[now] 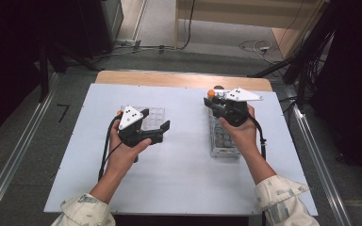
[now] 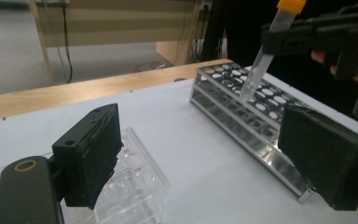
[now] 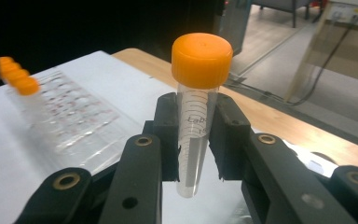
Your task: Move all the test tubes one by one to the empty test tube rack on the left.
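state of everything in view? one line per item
Right gripper: shut on tube.
Tube: orange cap on, looks empty, tilted above rack.
Left gripper: open, holding nothing.
Rack: on the table, holes in view empty.
Clear tray: flat on the table, wells look empty.

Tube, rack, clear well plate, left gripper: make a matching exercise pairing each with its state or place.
Things:
1. tube
2. rack
3. well plate
4. left gripper

States:
A. jaws wide apart, holding nothing
B. lying flat on the white table, clear plastic
C. clamped in the right gripper, orange cap up
D. metal, rows of round holes

Pairs: 1-C, 2-D, 3-B, 4-A
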`<state>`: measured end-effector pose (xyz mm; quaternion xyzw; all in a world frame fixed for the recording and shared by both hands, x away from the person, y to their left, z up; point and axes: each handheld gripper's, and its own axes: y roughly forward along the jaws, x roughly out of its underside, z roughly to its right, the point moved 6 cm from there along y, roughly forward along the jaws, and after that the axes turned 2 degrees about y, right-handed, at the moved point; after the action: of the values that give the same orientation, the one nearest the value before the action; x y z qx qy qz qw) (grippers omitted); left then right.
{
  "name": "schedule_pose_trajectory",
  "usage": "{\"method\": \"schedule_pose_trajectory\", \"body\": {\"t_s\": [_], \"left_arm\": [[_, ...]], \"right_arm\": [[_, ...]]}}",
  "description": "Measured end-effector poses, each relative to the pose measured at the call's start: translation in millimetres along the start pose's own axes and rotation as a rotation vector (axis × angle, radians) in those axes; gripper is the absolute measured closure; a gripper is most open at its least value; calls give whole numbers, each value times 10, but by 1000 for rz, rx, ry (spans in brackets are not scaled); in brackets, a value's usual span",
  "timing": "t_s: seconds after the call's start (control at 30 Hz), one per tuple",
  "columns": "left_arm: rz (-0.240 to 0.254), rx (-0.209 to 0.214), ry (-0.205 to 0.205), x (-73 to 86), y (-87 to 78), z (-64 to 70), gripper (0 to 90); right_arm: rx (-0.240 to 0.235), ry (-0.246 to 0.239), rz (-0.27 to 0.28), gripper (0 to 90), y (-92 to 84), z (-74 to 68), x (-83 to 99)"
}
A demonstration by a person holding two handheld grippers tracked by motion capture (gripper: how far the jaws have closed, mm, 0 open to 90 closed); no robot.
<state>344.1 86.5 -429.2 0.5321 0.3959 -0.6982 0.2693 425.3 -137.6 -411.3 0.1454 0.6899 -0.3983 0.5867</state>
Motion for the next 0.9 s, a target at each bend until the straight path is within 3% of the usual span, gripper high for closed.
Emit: {"method": "schedule_pose_trajectory", "body": {"t_s": [0.27,0.5,0.6,0.73,0.8,0.9], "left_arm": [[28,28,35,-131,-15,152,187],[27,55,95,-225,49,312,255],[11,47,131,-201,112,366,275],[1,53,128,-178,160,385,331],[0,67,116,-174,170,391,403],[2,47,137,-162,179,380,452]], "right_arm": [[-90,-35,-52,718,92,-425,88],[-156,-73,-85,718,199,-733,173],[-181,-73,-89,718,233,-831,193],[-204,-72,-92,718,258,-923,225],[-212,-76,-97,719,267,-957,238],[-225,-81,-95,718,272,-1002,239]]}}
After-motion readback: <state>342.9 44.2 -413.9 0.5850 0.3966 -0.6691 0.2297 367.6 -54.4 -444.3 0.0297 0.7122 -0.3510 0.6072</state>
